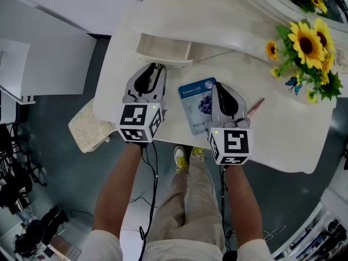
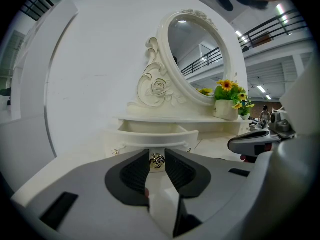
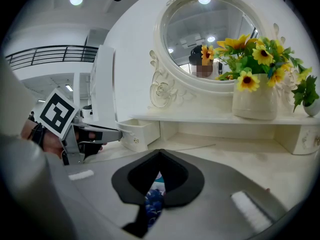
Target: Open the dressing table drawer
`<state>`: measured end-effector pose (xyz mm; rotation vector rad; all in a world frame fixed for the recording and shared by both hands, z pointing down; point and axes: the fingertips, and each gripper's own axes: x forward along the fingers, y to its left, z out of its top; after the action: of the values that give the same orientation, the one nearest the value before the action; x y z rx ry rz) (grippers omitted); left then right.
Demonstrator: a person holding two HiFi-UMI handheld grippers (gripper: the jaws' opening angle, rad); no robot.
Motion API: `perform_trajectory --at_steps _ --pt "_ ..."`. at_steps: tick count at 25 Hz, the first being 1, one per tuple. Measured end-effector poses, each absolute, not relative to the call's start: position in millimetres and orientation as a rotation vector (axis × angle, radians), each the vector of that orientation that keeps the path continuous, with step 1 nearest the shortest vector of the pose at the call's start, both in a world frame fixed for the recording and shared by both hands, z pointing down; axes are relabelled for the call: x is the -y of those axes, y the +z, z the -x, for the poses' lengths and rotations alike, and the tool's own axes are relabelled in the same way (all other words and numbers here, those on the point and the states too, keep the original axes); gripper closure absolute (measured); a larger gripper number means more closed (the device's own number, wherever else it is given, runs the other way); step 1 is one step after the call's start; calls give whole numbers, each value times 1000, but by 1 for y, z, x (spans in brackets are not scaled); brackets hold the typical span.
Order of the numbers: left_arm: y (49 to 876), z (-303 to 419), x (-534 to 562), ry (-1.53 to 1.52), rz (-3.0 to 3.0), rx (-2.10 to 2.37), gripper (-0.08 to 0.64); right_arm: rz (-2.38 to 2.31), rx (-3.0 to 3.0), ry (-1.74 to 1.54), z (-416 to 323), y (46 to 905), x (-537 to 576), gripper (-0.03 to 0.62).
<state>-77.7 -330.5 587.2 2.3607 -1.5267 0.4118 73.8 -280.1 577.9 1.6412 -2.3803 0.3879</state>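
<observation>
Drawer (image 1: 163, 48) sits at the left end of the white dressing table (image 1: 283, 132), under the low shelf that carries the mirror. It is pulled out toward the person, so we see its open top from the head view.

The left gripper (image 2: 157, 154) points at the drawer front, tilted slightly down. Its jaws are part closed, and the small brass knob (image 2: 157, 161) stands right between the dark pads at their tips. We read both pads as pressing on the knob, so this is a grip on the knob. The curved drawer front is just beyond the jaw tips.

The right gripper (image 1: 221, 87) is held over the tabletop, right of the left one and apart from the drawer. Its jaws are fully together with nothing between them. A blue sachet (image 1: 197, 105) with a blueberry print lies flat on the table, partly under this gripper. In the right gripper view it shows through the slot below the closed tips. We can't tell if the gripper touches the sachet.

A thin pink stick (image 1: 255, 106) lies on the table just right of the right gripper. The oval mirror (image 3: 212, 34) with its carved white frame stands on the shelf behind. A white vase (image 3: 254, 103) with sunflowers (image 1: 307, 42) stands on the shelf to the right, well apart from both grippers. A speckled stool seat (image 1: 87, 126) pokes out under the table's left edge.
</observation>
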Motion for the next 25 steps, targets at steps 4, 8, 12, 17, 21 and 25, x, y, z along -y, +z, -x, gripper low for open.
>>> perform_trajectory --at_steps 4,8,12,17,21,25 --pt "588 78 329 412 -2360 1526 460 -1641 2380 386 -74 578 280 583" --pt "587 78 328 413 -2365 1521 460 -1641 2379 386 -73 578 280 583" --pt "587 78 327 413 -2363 1522 460 -1641 2379 385 -73 578 280 583" --pt "587 79 326 413 -2364 1525 460 -1642 2383 385 -74 578 280 583" --pt "587 79 325 414 -2363 1525 460 -1642 2384 385 -74 578 280 583" --pt "587 79 324 413 -2363 1525 460 -1640 2384 386 -73 577 280 583"
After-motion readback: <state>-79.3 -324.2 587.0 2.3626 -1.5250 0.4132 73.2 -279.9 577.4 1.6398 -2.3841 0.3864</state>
